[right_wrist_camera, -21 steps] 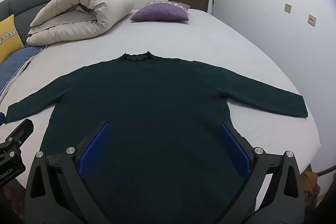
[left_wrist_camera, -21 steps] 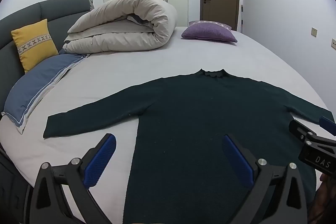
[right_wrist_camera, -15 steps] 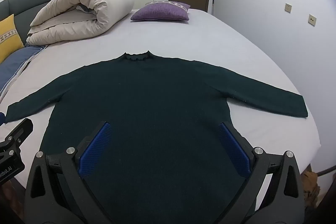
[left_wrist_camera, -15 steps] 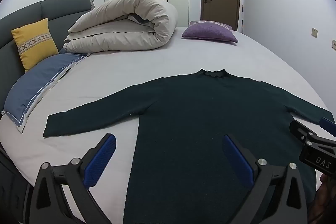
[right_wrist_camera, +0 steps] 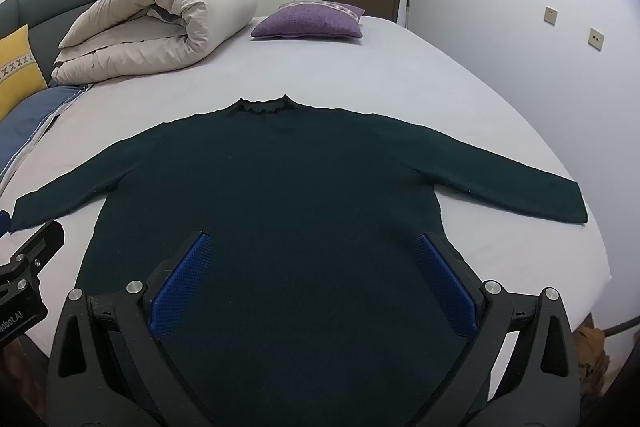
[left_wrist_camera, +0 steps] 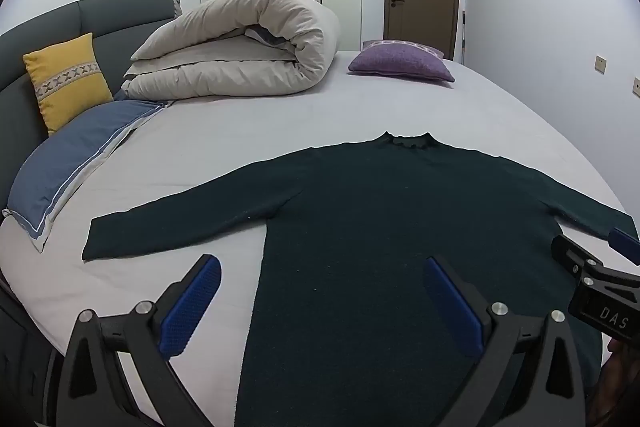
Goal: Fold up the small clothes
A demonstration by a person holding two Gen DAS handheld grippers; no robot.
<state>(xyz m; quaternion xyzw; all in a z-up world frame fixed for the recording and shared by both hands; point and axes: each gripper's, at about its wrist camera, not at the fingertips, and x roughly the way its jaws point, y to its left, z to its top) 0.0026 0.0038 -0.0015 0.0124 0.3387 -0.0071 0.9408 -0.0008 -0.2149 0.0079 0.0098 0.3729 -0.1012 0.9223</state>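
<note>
A dark green long-sleeved sweater lies flat on the bed, collar away from me and both sleeves spread out. My left gripper hovers open above the sweater's lower left side, its left blue pad over bare sheet. Above the sweater's lower middle, my right gripper hangs open, with nothing between its pads. Each gripper shows at the edge of the other's view: the right gripper and the left gripper. The sweater's hem is hidden below both views.
The bed has a pale grey sheet. A rolled beige duvet and a purple cushion lie at the far side. A yellow cushion and a blue pillow rest at the left by the grey headboard. The bed's right edge drops off near the wall.
</note>
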